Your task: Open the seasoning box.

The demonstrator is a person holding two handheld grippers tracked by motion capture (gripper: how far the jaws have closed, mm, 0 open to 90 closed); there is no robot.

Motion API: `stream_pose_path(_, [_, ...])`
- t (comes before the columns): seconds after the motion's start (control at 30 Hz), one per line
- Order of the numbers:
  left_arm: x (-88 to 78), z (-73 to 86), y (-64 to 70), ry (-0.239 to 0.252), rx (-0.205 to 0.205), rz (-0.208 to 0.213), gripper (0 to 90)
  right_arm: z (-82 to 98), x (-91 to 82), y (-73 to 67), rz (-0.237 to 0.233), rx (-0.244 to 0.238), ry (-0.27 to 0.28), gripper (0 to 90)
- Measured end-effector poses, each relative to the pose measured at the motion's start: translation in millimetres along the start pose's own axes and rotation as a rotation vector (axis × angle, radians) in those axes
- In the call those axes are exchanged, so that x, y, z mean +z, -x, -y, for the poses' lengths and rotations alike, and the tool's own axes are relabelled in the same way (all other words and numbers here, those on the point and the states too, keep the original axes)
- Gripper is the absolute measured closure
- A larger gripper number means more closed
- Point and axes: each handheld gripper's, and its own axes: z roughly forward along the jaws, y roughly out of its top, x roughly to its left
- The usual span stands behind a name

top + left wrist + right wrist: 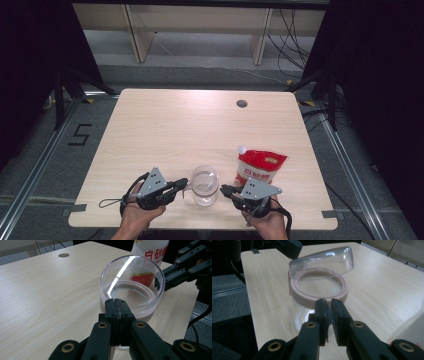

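Observation:
A clear jar (pixel 205 186) with a pale pink ring (pixel 319 293) around its mouth stands near the table's front edge. Its clear lid (pixel 322 261) is tilted up above the ring. From the jar's left, my left gripper (pixel 184 184) reaches in and is shut on the lid's near wall (pixel 115 301). On the jar's right, my right gripper (pixel 224 190) has its jaws almost together (pixel 327 302) at the ring's near edge, pinching a thin clear piece of the jar. A red and white sugar pouch (pixel 259 167) lies just behind the right gripper.
The wooden table (pixel 165 130) has a round cable hole (pixel 242 103) near its far edge. The right gripper's jaws (pixel 172 277) show beyond the jar in the left gripper view. Dark floor and cables surround the table.

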Motion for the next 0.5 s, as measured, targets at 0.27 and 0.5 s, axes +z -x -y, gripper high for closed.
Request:
stream_pose_path(0.27, [0.2, -0.2, 0.0, -0.003, 0.000, 0.005, 88.6, -11.2, 6.8, -1.8, 0.001, -0.054, 0.018, 90.0])
stream_pose_path(0.5, [-6.0, -1.8, -6.3, 0.018, -0.023, 0.046, 70.2, -19.7, 6.9, -4.2, 0.008, -0.072, 0.043, 90.0])
